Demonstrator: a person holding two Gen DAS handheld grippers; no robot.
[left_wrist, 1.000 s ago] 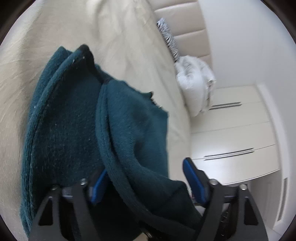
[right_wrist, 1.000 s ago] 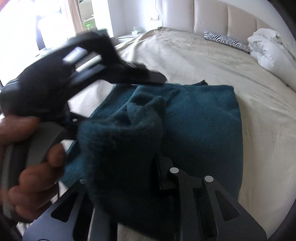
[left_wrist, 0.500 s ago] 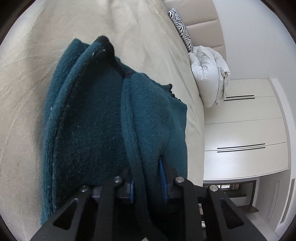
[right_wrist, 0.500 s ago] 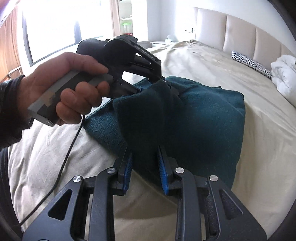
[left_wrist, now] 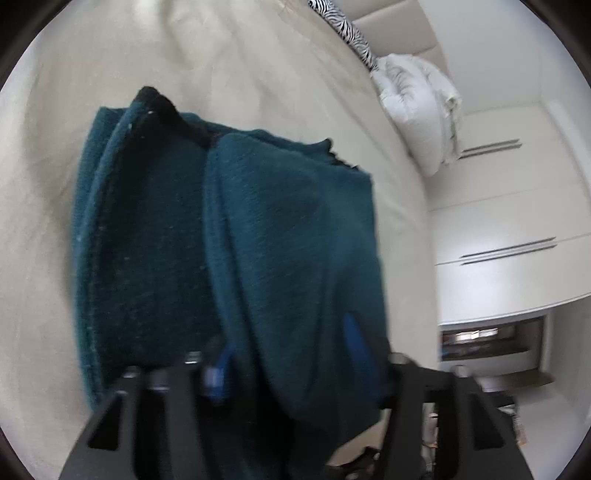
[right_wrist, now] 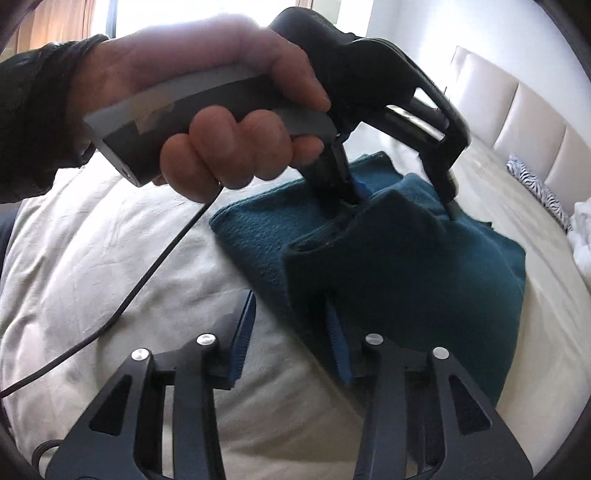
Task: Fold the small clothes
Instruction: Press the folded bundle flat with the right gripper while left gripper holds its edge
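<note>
On the beige bedspread (right_wrist: 92, 258) lies the dark teal knit garment (right_wrist: 424, 277), already doubled over, its top flap draped toward me and the lower layers resting flat on the bed. I judge it soft, thick and limp: light to lift, no stiffness to hold a crease, and fuzzy enough that the blue pads should not slip. The best hold, I think, is at a folded edge or corner, pinching all layers at once so none sags loose.

My right gripper (right_wrist: 291, 332) has its fingers spread wide apart; the right-hand pad touches the flap's near edge, the other stands clear over the bedspread, so it grips nothing. It points low across the bed toward the headboard (right_wrist: 517, 110).

My left gripper (left_wrist: 288, 354) is also parted wide, with a fold of the garment bulging between the fingers, loose rather than pinched, as far as the blur lets me tell. From the right camera, the left hand (right_wrist: 221, 110) wraps the handle, tilting the tool steeply down so its fingertips dip into the raised fold. A zebra-print pillow (left_wrist: 351, 26) and a white duvet (left_wrist: 417, 107) lie well apart, by the headboard.
</note>
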